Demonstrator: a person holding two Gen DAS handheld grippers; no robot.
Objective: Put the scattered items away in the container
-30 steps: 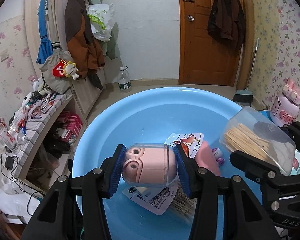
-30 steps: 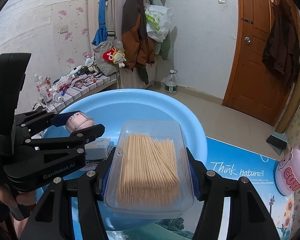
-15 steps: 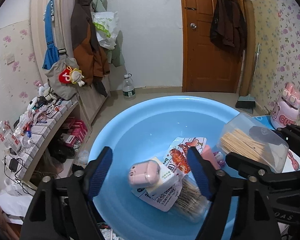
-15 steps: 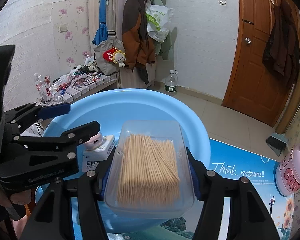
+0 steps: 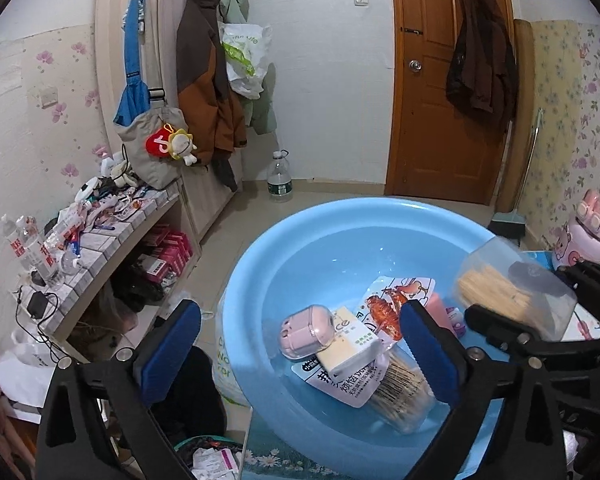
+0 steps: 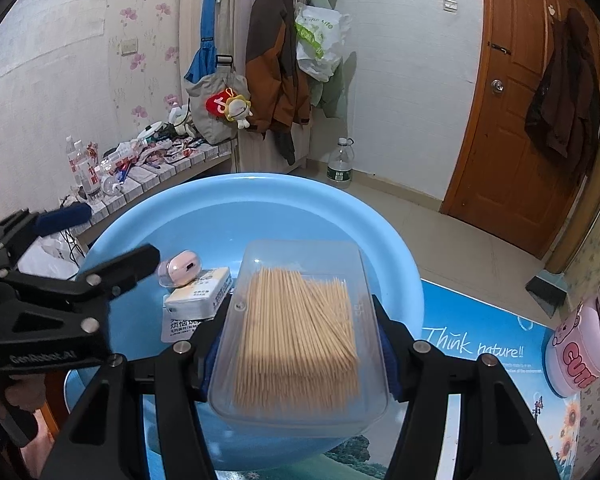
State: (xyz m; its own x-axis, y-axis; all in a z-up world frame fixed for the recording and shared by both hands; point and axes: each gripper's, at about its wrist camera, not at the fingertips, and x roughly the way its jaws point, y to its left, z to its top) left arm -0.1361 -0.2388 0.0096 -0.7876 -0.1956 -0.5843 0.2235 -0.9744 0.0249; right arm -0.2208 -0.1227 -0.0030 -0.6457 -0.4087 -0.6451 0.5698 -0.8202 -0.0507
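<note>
A blue basin [image 5: 300, 248] [image 6: 204, 216] stands on the table. In it lie a pink earbud case [image 5: 306, 332] [image 6: 180, 273], a white box [image 5: 350, 344] [image 6: 198, 298], a snack packet [image 5: 396, 300] and a tub of sticks [image 5: 400, 396]. My left gripper [image 5: 300, 356] is open and empty, held above the basin's left side; it also shows in the right wrist view [image 6: 112, 236]. My right gripper [image 6: 300, 344] is shut on a clear toothpick box [image 6: 300, 328] [image 5: 508, 284], held over the basin's near right rim.
A pink cartoon bottle [image 6: 584, 344] [image 5: 584, 236] stands on the blue printed mat [image 6: 480, 360] at the right. A cluttered low shelf [image 5: 100, 232] runs along the left wall. A water bottle [image 5: 280, 178] stands on the floor, with a wooden door [image 5: 448, 80] behind.
My left gripper opened and let the pink earbud case drop into the basin, then drew back to the left. The right gripper kept hold of the toothpick box and barely moved.
</note>
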